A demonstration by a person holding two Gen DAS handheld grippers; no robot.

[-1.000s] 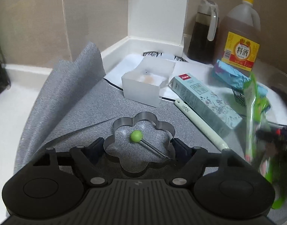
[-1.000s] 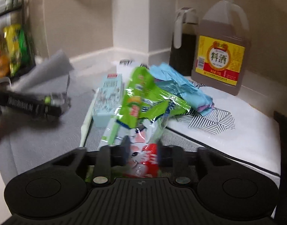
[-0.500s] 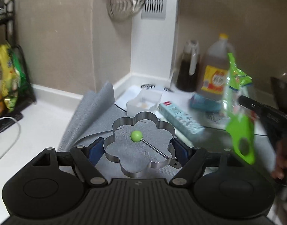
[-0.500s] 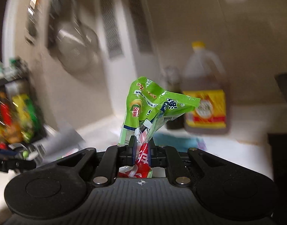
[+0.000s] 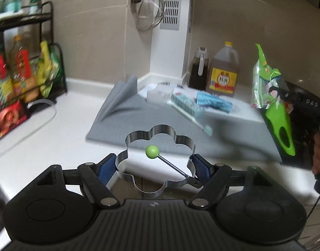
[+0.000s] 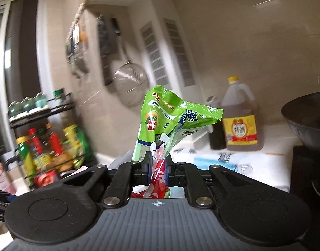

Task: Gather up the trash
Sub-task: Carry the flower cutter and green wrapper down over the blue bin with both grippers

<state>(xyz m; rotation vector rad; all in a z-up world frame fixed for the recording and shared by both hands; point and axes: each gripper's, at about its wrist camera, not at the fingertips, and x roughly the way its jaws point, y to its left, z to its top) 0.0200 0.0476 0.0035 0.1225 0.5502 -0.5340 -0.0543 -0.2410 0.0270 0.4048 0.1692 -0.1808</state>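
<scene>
My left gripper (image 5: 155, 165) is shut on a flower-shaped metal ring (image 5: 160, 146) with a green-knobbed handle, held in the air in front of the counter edge. My right gripper (image 6: 158, 167) is shut on a crumpled green snack wrapper (image 6: 170, 121) and holds it up high; the wrapper also shows in the left wrist view (image 5: 264, 77), at the right. On the grey mat (image 5: 139, 117) lie a teal carton (image 5: 187, 104), a toothbrush (image 5: 193, 119), a crumpled blue wrapper (image 5: 214, 103) and a white plastic box (image 5: 158, 94).
A jug of cooking wine (image 5: 223, 73) and a dark sauce bottle (image 5: 198, 71) stand in the corner. A black rack of bottles and packets (image 5: 24, 69) stands at the left. A strainer (image 5: 151, 12) hangs on the wall. A dark wok (image 6: 306, 121) sits at the right.
Both grippers have lifted and pulled back from the counter. The ring has come up off the grey mat, and the green wrapper has risen from the pile into the air.
</scene>
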